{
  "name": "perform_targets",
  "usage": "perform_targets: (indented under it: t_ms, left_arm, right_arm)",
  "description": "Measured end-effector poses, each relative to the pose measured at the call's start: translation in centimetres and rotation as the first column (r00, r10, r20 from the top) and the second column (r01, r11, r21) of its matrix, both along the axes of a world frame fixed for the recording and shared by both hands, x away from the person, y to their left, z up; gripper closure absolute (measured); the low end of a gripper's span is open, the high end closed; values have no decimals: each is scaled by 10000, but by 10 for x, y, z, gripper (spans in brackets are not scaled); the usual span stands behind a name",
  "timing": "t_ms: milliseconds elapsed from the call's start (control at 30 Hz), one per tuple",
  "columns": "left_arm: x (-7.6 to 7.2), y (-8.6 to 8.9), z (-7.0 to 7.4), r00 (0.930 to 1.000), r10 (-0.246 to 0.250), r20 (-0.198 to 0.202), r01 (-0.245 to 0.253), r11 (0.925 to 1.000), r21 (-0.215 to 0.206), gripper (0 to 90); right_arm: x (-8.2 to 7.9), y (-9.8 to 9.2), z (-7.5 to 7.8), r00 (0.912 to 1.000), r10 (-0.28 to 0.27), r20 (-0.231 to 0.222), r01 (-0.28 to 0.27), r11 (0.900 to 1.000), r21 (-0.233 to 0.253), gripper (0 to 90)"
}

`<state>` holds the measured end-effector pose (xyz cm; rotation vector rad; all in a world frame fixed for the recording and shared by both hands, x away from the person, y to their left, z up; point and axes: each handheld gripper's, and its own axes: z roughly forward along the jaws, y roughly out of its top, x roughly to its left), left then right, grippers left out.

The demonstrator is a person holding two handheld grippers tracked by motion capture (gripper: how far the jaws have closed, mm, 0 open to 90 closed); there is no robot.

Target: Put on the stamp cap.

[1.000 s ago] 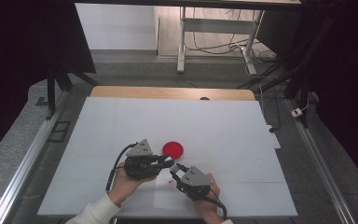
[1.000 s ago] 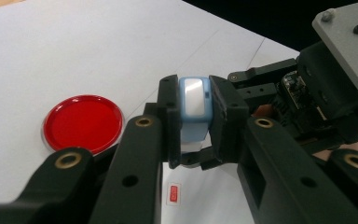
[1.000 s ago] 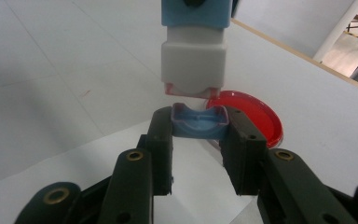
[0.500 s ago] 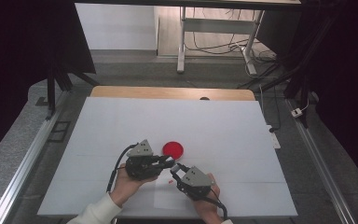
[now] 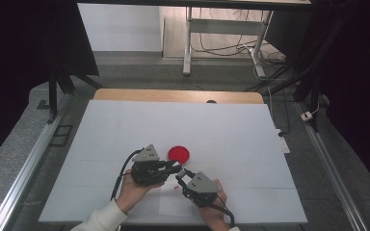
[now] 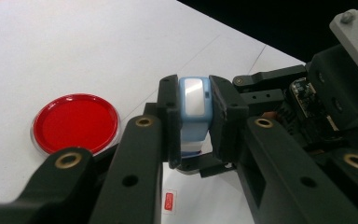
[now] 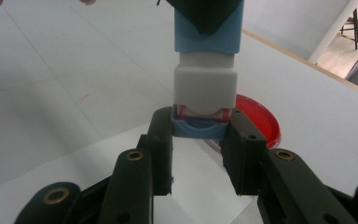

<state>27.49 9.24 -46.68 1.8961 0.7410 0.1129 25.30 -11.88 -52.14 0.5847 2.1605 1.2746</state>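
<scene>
Left gripper (image 6: 193,121) clamps a small blue and white block (image 6: 193,100) between its jaws, held above the white table (image 5: 125,130) near its front edge. The right gripper view adds detail: the right gripper (image 7: 199,126) grips the blue end cap (image 7: 199,127) of the same block, with a red strip visible under the white section. A red dish (image 5: 179,153) lies just behind both grippers. A small red label (image 6: 168,201) lies on the table; its writing is unreadable. The high view matches the earlier frames: both grippers and the dish have stayed put.
</scene>
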Motion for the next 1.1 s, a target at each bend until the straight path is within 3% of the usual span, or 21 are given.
perform_targets:
  t_ms: [267, 1100]
  left_arm:
    - [0, -1, -2, 9999, 39, -98, -40, 9999, -121, 751]
    - [-4, -7, -3, 9996, 265, 114, -269, 9990, 355, 753]
  right_arm:
    - [0, -1, 1, 9999, -124, 40, 124, 9999, 104, 647]
    - [0, -1, -1, 9986, -473, 242, 477, 9987, -181, 647]
